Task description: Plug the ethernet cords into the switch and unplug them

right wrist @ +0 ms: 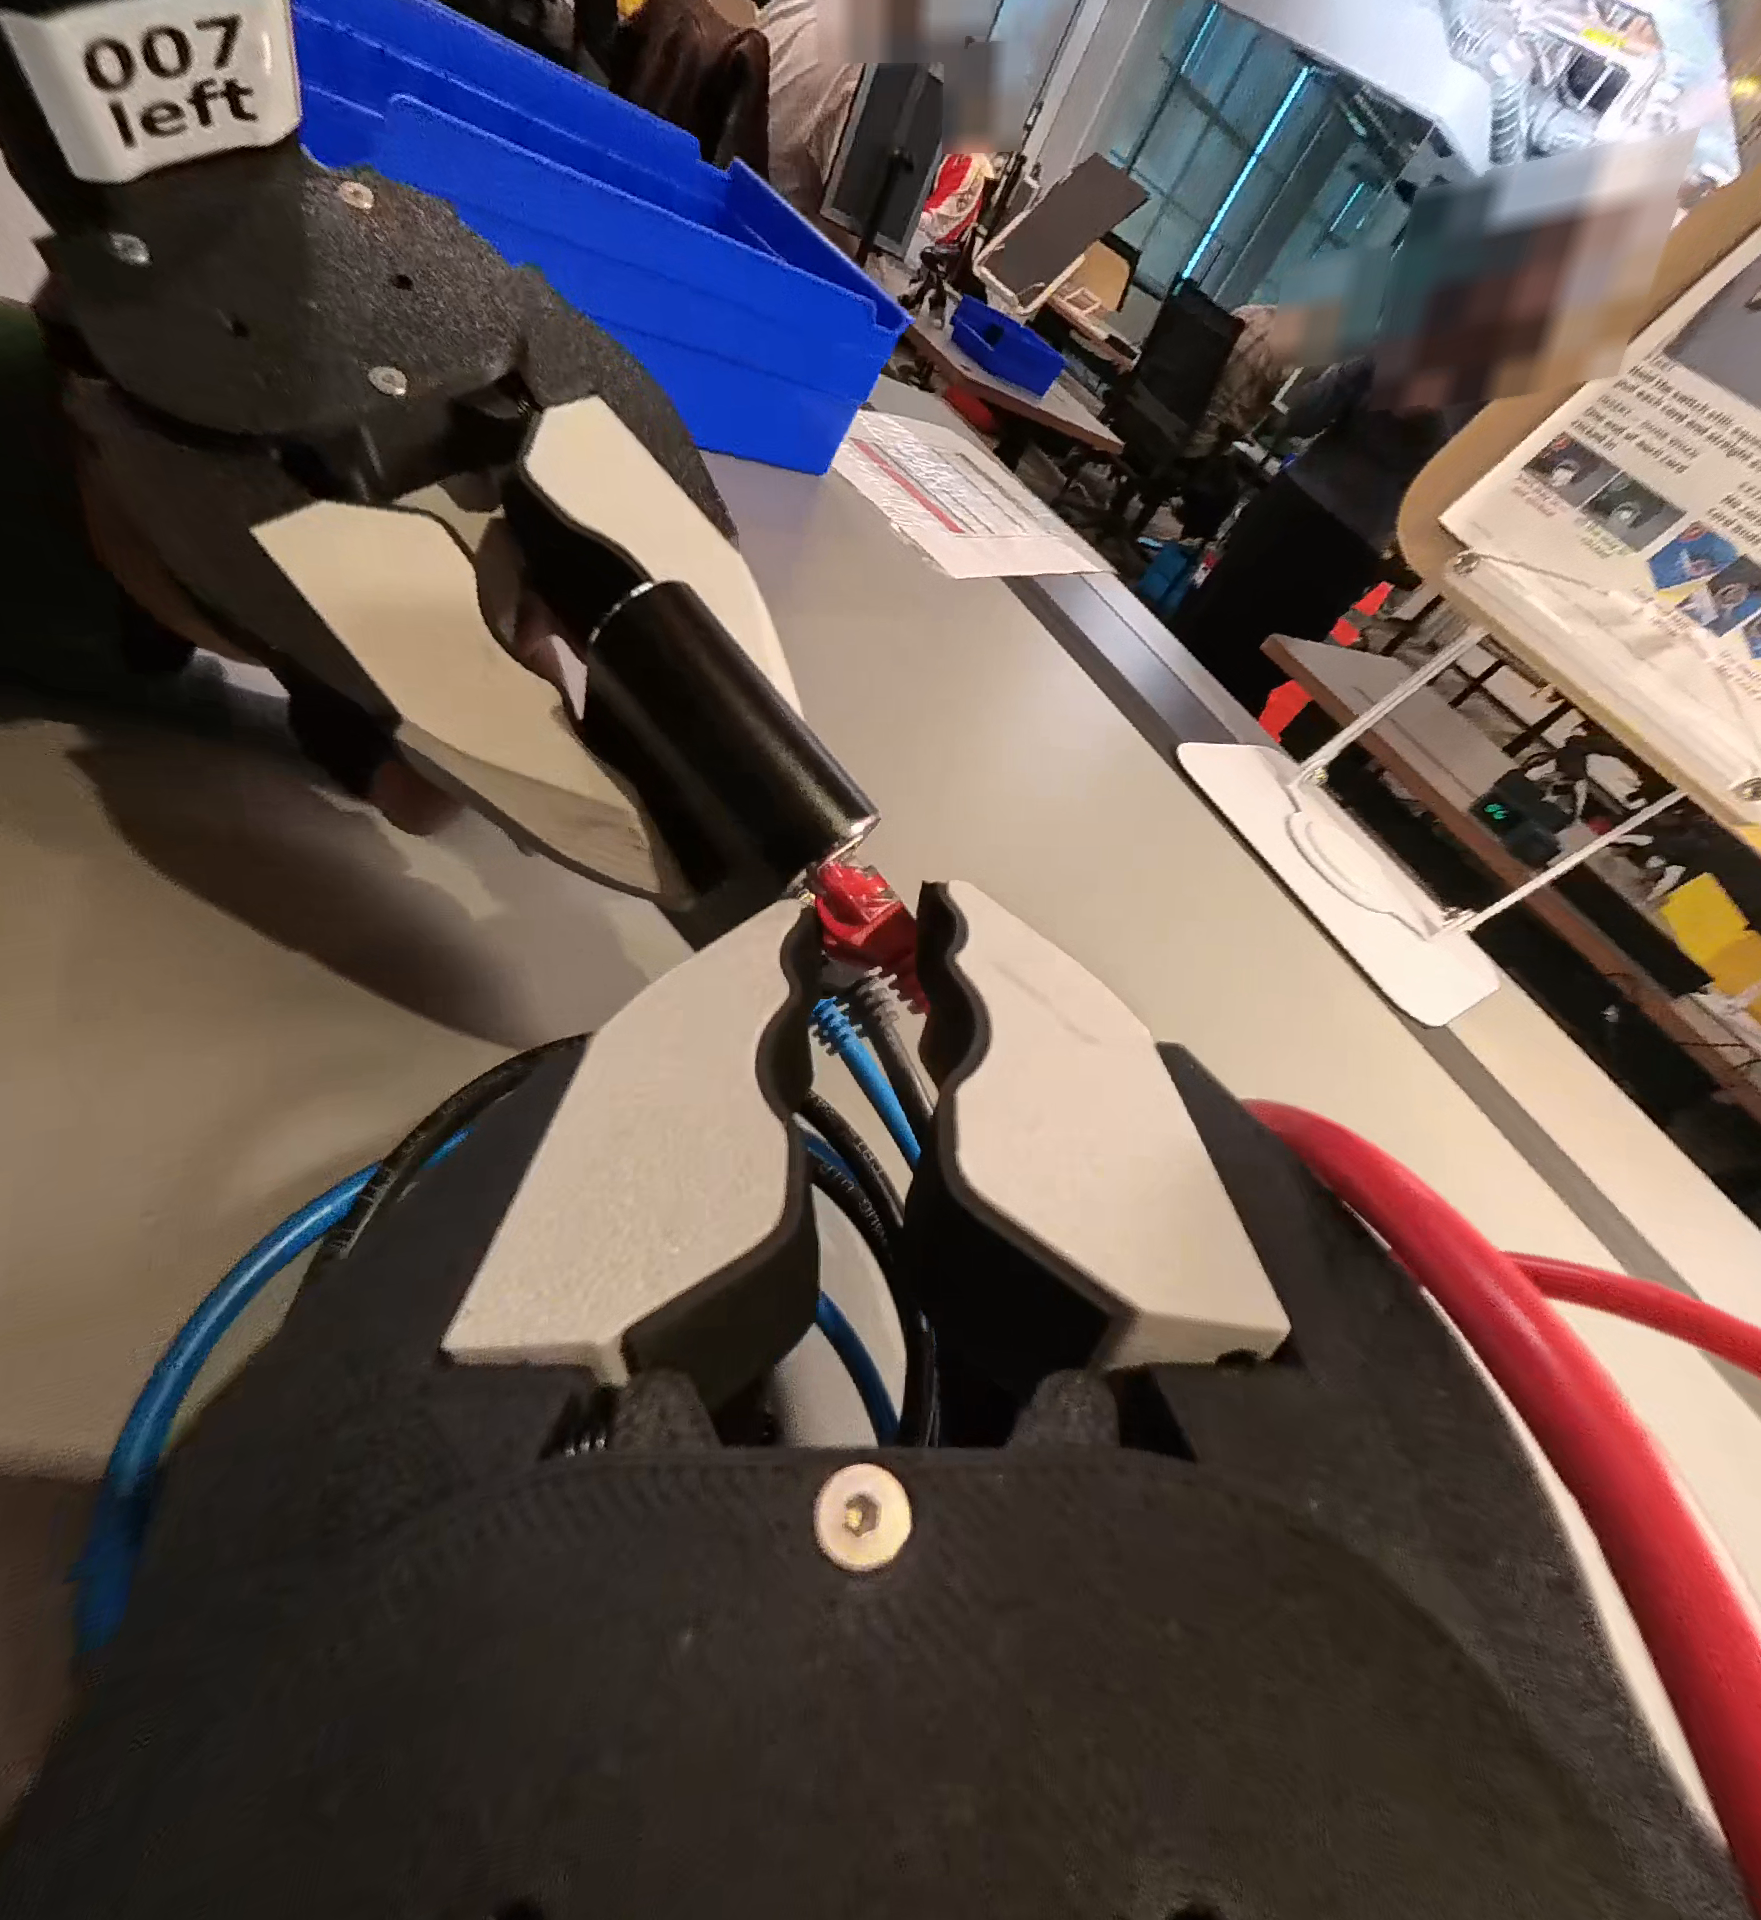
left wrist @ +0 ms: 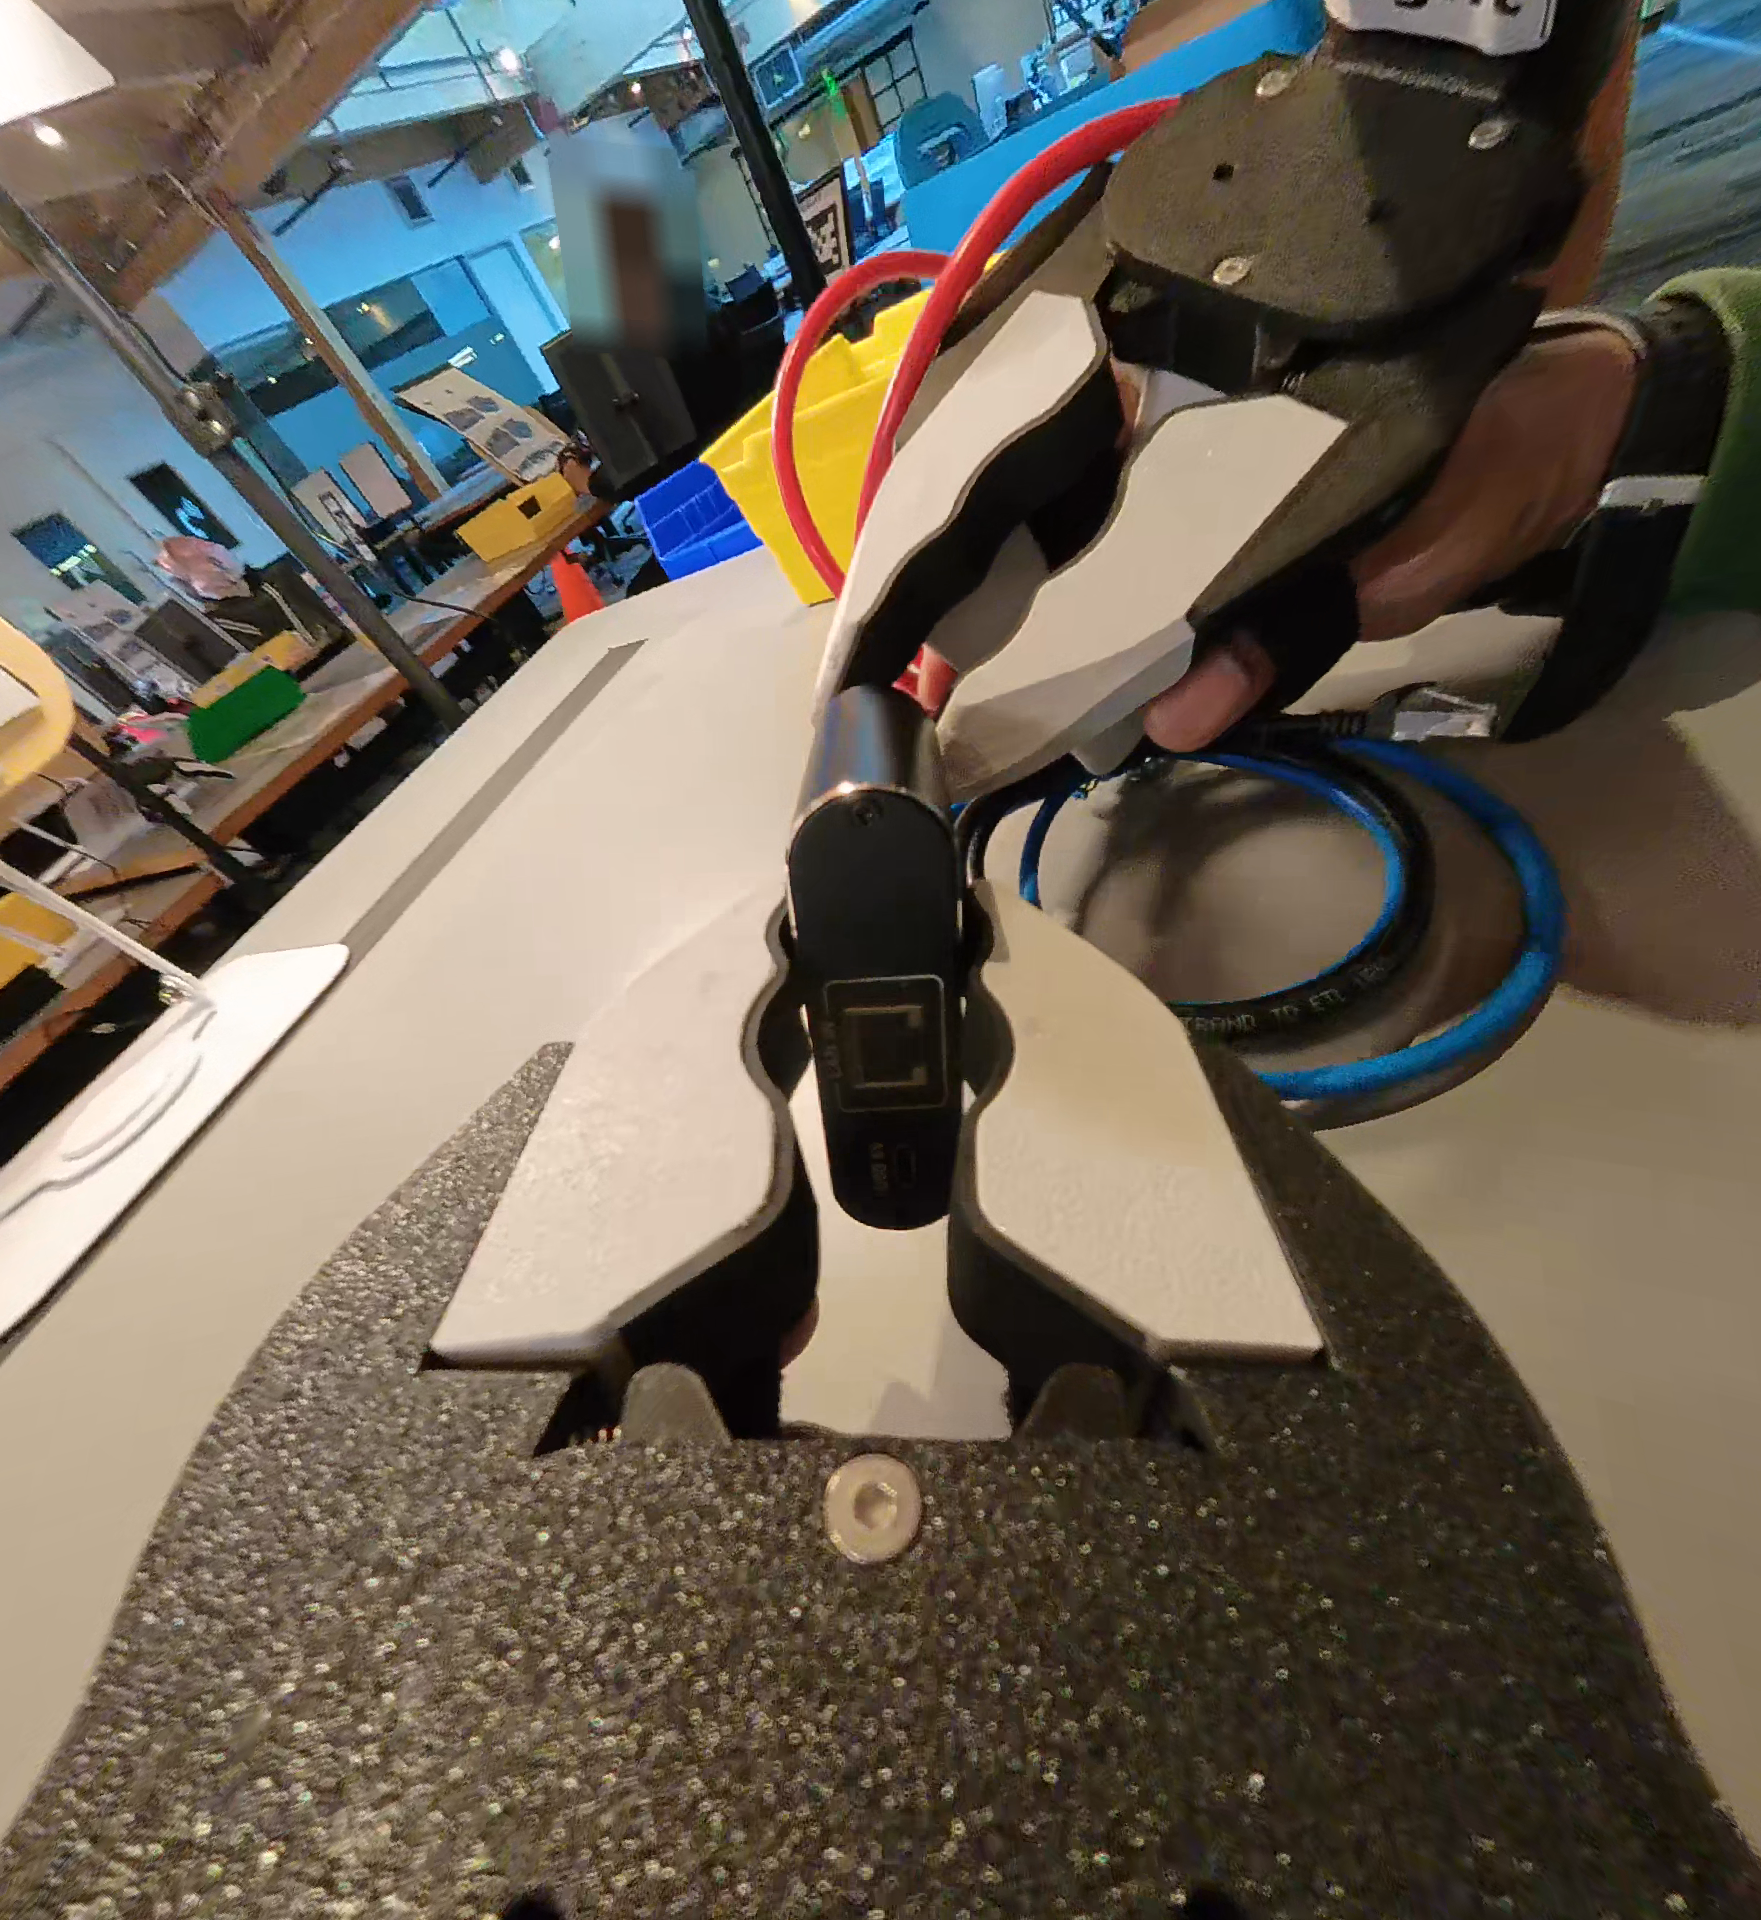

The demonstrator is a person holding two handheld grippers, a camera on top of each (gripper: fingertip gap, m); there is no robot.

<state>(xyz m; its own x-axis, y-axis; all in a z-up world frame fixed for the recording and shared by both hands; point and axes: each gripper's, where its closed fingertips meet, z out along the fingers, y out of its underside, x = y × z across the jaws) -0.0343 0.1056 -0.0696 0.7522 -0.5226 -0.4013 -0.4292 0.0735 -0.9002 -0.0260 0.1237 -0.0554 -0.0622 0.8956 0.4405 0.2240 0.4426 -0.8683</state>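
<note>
The black switch (left wrist: 881, 1039) is an oblong bar, lifted off the grey table (left wrist: 502, 894). My left gripper (left wrist: 881, 935) is shut on its sides, and one empty port faces the left wrist camera. In the right wrist view, my right gripper (right wrist: 863, 925) is shut on a red ethernet plug (right wrist: 855, 902) at the far end of the switch (right wrist: 720, 727). Blue (right wrist: 840, 1029) and black (right wrist: 891, 1013) plugs sit just below it; I cannot tell whether they are seated. The red cord (right wrist: 1582, 1403) loops back over the right gripper. Blue (left wrist: 1478, 997) and black (left wrist: 1271, 1023) cords coil on the table.
A yellow bin (left wrist: 824, 447) and a blue bin (left wrist: 694, 520) stand at the table's far end. A large blue bin (right wrist: 595, 239) and a paper sheet (right wrist: 959, 499) lie beyond the grippers. A sheet stand with a white base (right wrist: 1343, 883) is at the table's edge. The grippers are tip to tip, or close to it.
</note>
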